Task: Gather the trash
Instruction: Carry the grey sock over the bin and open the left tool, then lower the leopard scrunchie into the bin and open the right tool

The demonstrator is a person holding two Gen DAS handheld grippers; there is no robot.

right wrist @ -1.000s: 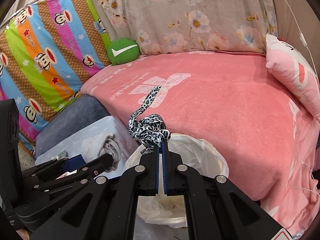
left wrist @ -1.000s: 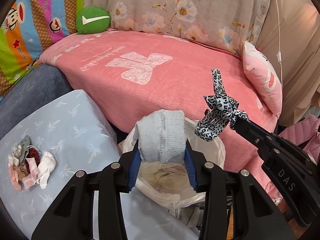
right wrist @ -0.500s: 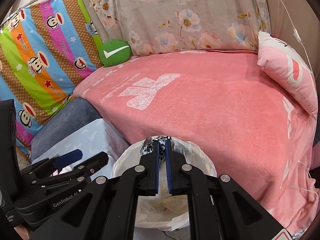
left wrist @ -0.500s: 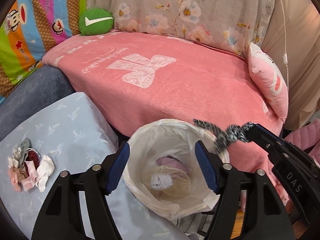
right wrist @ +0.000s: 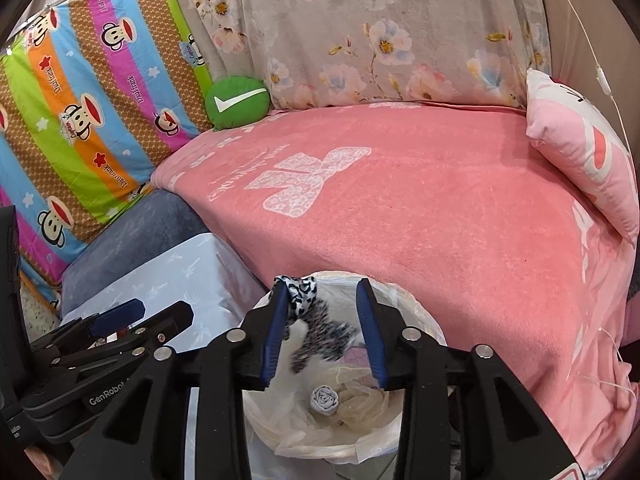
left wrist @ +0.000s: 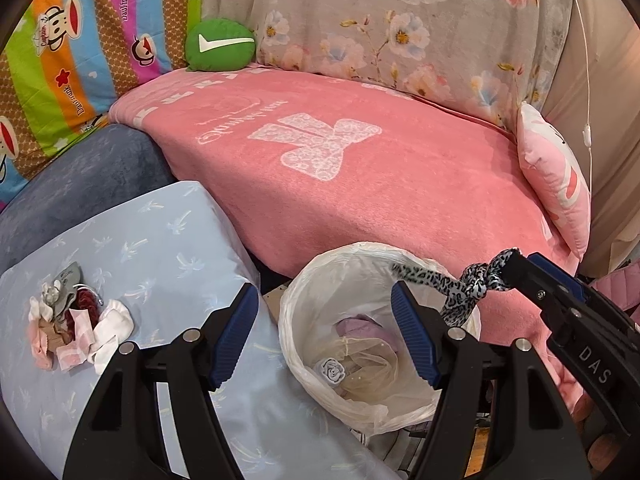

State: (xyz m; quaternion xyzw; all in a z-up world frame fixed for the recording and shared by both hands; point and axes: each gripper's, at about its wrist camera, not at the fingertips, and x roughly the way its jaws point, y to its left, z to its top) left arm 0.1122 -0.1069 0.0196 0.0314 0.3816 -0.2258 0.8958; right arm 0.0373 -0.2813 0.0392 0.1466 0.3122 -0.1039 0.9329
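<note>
The left gripper (left wrist: 326,338) has its blue-padded jaws spread wide and empty above a small bin lined with a translucent white plastic bag (left wrist: 296,312), which stands at about 5 o'clock in the left wrist view. At the bottom of the liner lies a rolled pale grey sock (left wrist: 333,371) beside crumpled pale wrappers. The right gripper (right wrist: 325,330) hangs over the same bin with its jaws parted. A black-and-white leopard-print fabric strip (right wrist: 310,320) drapes against its left pad (right wrist: 278,328) and dangles, blurred, into the bin's mouth. In the left wrist view, that strip stretches across the bin's rim at 3 o'clock. At 9 o'clock, a heap of small pink, white and red scraps (left wrist: 76,328) rests on a light blue patterned cloth (left wrist: 168,248). A pink fleece blanket (left wrist: 360,184) spreads behind the bin.
</note>
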